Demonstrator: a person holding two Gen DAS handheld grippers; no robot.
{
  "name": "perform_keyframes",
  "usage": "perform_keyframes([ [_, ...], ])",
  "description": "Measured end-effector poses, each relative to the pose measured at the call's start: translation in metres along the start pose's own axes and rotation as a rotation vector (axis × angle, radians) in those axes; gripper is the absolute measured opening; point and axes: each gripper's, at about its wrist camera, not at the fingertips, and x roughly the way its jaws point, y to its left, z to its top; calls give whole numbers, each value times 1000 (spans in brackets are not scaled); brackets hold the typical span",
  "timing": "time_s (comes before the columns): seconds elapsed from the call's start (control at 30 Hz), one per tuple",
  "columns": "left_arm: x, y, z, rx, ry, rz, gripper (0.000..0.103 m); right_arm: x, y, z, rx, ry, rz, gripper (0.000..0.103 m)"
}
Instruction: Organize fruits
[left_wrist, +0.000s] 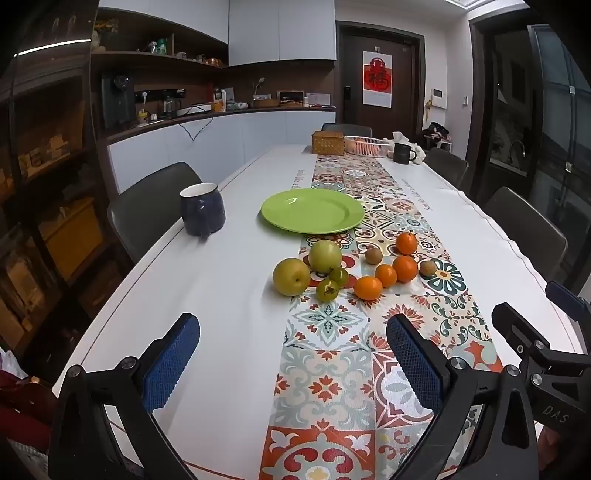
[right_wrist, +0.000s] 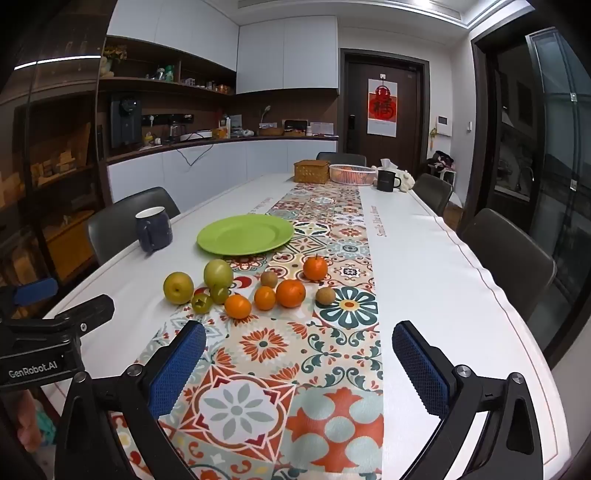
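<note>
A cluster of fruit lies on the patterned table runner (left_wrist: 343, 332): two yellow-green pears (left_wrist: 291, 277) (right_wrist: 178, 287), two small green persimmons (left_wrist: 327, 290), several oranges (left_wrist: 368, 287) (right_wrist: 290, 293) and two brown kiwis (left_wrist: 373, 255) (right_wrist: 325, 295). An empty green plate (left_wrist: 312, 210) (right_wrist: 245, 234) lies just beyond the fruit. My left gripper (left_wrist: 291, 362) is open and empty, held short of the fruit. My right gripper (right_wrist: 299, 369) is open and empty, also short of the fruit. Each gripper shows at the edge of the other's view.
A dark blue mug (left_wrist: 202, 208) (right_wrist: 153, 228) stands left of the plate. At the far end are a woven box (left_wrist: 327, 142), a pink basket (left_wrist: 365, 146) and a black mug (left_wrist: 403, 152). Grey chairs (left_wrist: 147, 206) line both sides of the table.
</note>
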Motion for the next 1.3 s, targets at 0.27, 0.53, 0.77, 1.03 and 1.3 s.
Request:
perform_keyframes([
  [0.27, 0, -2, 1, -2, -2, 2, 103, 0, 0, 0, -3, -12, 3, 102],
  [0.53, -1, 1, 1, -8, -8, 7, 103, -2, 2, 1, -8, -18, 7, 102],
  [0.77, -2, 5, 0, -17, -18, 12, 103, -3, 2, 1, -9, -24, 8, 102],
  [1.03, -3, 5, 1, -15, -18, 13, 103, -4, 2, 1, -9, -25, 8, 102],
  [1.3, -4, 5, 0, -15, -19, 12, 103, -5, 2, 1, -10, -28, 8, 102],
])
